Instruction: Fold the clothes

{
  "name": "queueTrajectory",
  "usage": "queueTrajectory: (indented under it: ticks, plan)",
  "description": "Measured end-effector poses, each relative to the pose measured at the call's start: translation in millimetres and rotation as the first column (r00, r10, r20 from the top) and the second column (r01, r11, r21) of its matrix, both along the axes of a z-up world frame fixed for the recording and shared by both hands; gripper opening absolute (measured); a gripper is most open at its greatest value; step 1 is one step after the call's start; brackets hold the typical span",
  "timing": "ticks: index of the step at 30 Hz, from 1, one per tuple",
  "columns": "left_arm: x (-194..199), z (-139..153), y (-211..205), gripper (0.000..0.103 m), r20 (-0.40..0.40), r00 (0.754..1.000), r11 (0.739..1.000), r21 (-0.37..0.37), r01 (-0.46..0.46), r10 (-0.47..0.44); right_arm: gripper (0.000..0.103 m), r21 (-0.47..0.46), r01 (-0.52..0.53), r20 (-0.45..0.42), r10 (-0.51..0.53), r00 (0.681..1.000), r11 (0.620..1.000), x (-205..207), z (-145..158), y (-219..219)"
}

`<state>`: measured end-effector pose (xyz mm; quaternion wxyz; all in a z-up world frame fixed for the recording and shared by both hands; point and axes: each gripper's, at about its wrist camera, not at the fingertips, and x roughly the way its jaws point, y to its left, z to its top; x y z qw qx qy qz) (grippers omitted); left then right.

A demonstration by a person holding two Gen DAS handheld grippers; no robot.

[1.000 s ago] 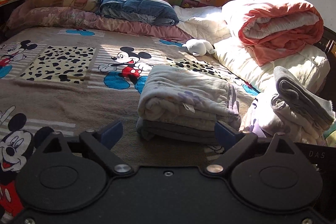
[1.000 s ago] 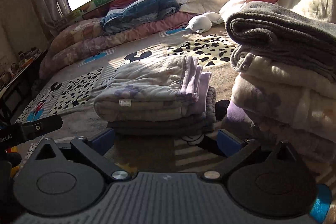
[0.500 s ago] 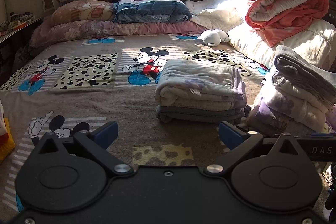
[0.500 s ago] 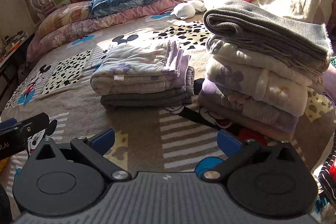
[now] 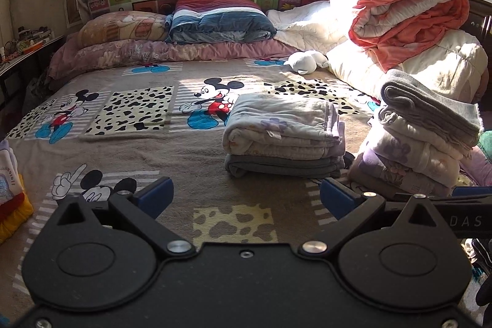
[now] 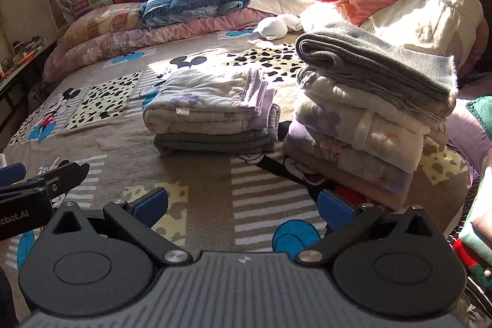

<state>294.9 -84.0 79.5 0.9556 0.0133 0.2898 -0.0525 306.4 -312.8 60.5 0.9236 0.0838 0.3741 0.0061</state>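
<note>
A low stack of folded clothes (image 5: 283, 134), pale floral on top of grey, lies on the Mickey Mouse bedspread (image 5: 138, 143); it also shows in the right wrist view (image 6: 212, 116). A taller stack (image 5: 421, 140) topped by a folded grey garment (image 6: 378, 66) stands to its right. My left gripper (image 5: 246, 199) is open and empty, held above the bedspread short of the low stack. My right gripper (image 6: 243, 206) is open and empty, in front of both stacks. The left gripper's fingers (image 6: 46, 183) show at the left edge of the right wrist view.
Rolled orange and cream quilts (image 5: 409, 20) pile at the right of the bed. Pillows and folded blankets (image 5: 215, 23) line the headboard. A white plush toy (image 5: 304, 60) lies near them. More clothes (image 5: 9, 199) sit at the left edge, and others (image 6: 476, 220) at the right.
Both grippers have pulled back and risen away from the folded stacks, so more of the bedspread shows. Both stay open and empty. The stacks have not moved.
</note>
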Motion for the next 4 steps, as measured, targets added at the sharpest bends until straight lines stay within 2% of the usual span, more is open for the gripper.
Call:
queueTrajectory:
  ticks: [4]
  plan:
    - [-12.0, 5.7, 3.2, 0.103, 0.028, 1.0, 1.0, -0.015, -0.003, 0.003, 0.103, 0.0, -0.009, 0.013, 0.009, 1.0, 1.0, -10.9, 7.2, 3.9]
